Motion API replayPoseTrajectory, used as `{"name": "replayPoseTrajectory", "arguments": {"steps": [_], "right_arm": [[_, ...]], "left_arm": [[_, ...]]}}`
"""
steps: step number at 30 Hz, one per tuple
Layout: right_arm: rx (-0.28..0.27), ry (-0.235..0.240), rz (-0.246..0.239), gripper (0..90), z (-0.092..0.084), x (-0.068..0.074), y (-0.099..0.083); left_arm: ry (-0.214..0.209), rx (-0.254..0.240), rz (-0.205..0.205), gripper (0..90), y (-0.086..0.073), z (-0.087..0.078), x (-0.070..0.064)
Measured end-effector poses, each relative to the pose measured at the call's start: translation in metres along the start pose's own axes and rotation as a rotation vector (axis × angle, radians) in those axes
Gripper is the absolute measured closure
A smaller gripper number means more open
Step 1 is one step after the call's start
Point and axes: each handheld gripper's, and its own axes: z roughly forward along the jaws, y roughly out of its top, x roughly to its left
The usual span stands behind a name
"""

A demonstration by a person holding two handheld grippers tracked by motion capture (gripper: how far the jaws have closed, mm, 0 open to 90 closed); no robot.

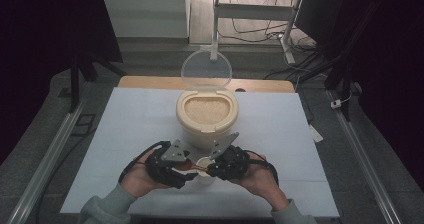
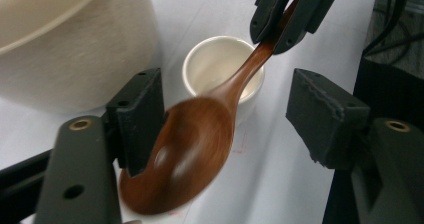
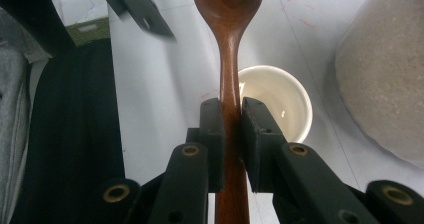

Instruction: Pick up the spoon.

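**At the table's near edge, a wooden spoon passes between two grippers**

Nearest the person, on the white table, the left gripper and right gripper meet over a small white cup, where the high view reduces the wooden spoon to a thin brown sliver. The right gripper view shows that gripper's jaws clamped on the spoon's handle above the cup. The left gripper view shows its own jaws standing apart, the spoon's blurred bowl between them and touching one pad; whether the other touches cannot be told. Just beyond stands a cream rice container, open and filled with pale grains, its clear lid raised behind. Its base is hidden by the grippers. No writing is legible
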Motion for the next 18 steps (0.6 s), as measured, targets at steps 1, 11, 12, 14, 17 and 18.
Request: {"name": "replayPoseTrajectory", "arguments": {"steps": [1, 11, 12, 14, 17, 18], "right_arm": [[-0.002, 0.000, -0.005, 79.8, 0.001, 0.000, 0.000], [0.002, -0.004, -0.036, 79.8, 0.001, 0.004, 0.003], [0.004, -0.005, -0.051, 79.8, 0.001, 0.005, 0.005], [-0.008, 0.002, -0.065, 79.9, 0.002, 0.007, 0.006], [-0.001, -0.002, -0.094, 79.8, 0.002, 0.008, 0.007], [-0.004, -0.001, -0.091, 79.8, 0.003, 0.009, 0.008]], "left_arm": [[-0.008, 0.008, 0.007, 33.2, 0.002, 0.003, 0.000], [-0.056, 0.068, 0.054, 45.8, 0.011, 0.015, 0.002], [-0.066, 0.089, 0.062, 46.9, 0.011, 0.017, 0.002], [-0.071, 0.098, 0.065, 49.1, 0.011, 0.017, 0.002], [-0.073, 0.123, 0.077, 53.1, 0.011, 0.020, 0.001], [-0.073, 0.126, 0.077, 54.5, 0.011, 0.021, 0.001]]}}
